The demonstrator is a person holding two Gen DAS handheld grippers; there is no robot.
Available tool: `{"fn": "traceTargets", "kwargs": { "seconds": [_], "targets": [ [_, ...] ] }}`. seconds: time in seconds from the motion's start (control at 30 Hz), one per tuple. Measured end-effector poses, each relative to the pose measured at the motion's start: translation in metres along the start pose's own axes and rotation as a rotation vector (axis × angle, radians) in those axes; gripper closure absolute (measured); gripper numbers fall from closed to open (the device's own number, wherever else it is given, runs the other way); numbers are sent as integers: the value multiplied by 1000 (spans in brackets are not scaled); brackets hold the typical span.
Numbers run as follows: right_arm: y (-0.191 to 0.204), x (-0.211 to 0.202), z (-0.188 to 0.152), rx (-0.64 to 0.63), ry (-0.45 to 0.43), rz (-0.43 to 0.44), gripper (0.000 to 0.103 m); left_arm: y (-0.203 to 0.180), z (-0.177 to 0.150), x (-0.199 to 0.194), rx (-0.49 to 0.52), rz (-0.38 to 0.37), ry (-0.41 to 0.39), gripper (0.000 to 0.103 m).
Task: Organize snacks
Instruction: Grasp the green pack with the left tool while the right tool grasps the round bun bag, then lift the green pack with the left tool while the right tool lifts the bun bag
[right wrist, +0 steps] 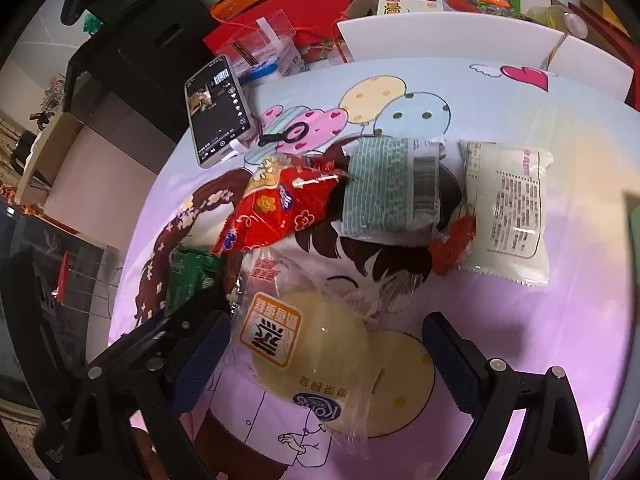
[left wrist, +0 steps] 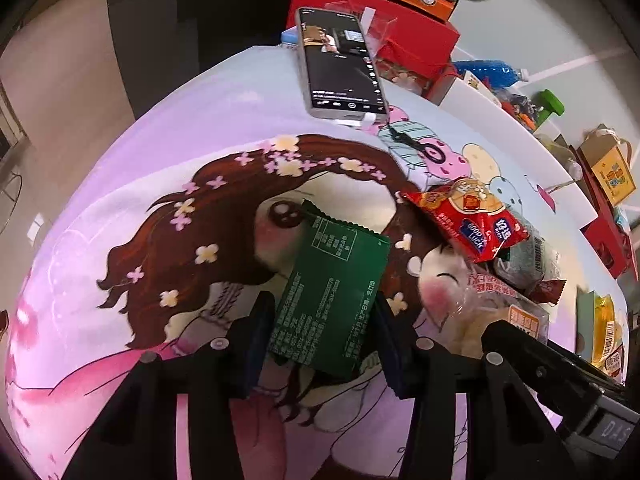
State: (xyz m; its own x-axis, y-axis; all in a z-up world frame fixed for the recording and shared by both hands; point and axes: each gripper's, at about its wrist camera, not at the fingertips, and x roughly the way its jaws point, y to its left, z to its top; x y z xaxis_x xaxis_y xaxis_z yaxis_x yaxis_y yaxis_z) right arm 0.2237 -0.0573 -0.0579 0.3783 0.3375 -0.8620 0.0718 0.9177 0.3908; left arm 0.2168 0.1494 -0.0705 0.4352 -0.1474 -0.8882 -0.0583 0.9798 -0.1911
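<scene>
My left gripper (left wrist: 320,344) is shut on a green snack packet (left wrist: 334,292), holding its near end just above the cartoon-printed cloth (left wrist: 160,184); the packet also shows in the right wrist view (right wrist: 192,276). My right gripper (right wrist: 326,364) is open, its fingers on either side of a clear bag of pale buns (right wrist: 316,352) lying on the cloth. Beyond it lie a red snack packet (right wrist: 280,208), a grey-green wrapped packet (right wrist: 392,188), a white packet (right wrist: 508,208) and a small red wrapper (right wrist: 452,244). The red packet (left wrist: 468,216) also shows right of my left gripper.
A phone (left wrist: 340,64) with its screen lit lies at the cloth's far edge, a cable plugged in. Red and orange boxes (left wrist: 384,20) and a white box (right wrist: 440,40) of assorted items stand behind. A yellow packet (left wrist: 604,328) lies at the right edge.
</scene>
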Motion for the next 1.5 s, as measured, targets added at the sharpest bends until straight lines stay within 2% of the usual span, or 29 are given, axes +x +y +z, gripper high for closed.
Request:
{"fn": "traceTargets", "kwargs": {
  "seconds": [0.4,0.5,0.57,0.67,0.9,1.5],
  "targets": [
    [9,5,-5,-52,5,-47,11,5,-1,0,-13,-4,8,54],
    [11,5,-6,-59,4,-39,19,5,-1,0,-13,-5,9,54],
    [13,5,-7,-63,1,-28,31,5,-1,-1,-14,-7,9,54],
    [15,3,-8,-69,0,-24,35,5,-2,-2,-12,-3,10,55],
    [9,-6,-16,-54,-5,-20,38,4,-4,-4,-11,-2,15,60],
    [-15,-41,-48,-20,-19,-26,42,-11,-23,-27,22,4,16,62]
  ]
}}
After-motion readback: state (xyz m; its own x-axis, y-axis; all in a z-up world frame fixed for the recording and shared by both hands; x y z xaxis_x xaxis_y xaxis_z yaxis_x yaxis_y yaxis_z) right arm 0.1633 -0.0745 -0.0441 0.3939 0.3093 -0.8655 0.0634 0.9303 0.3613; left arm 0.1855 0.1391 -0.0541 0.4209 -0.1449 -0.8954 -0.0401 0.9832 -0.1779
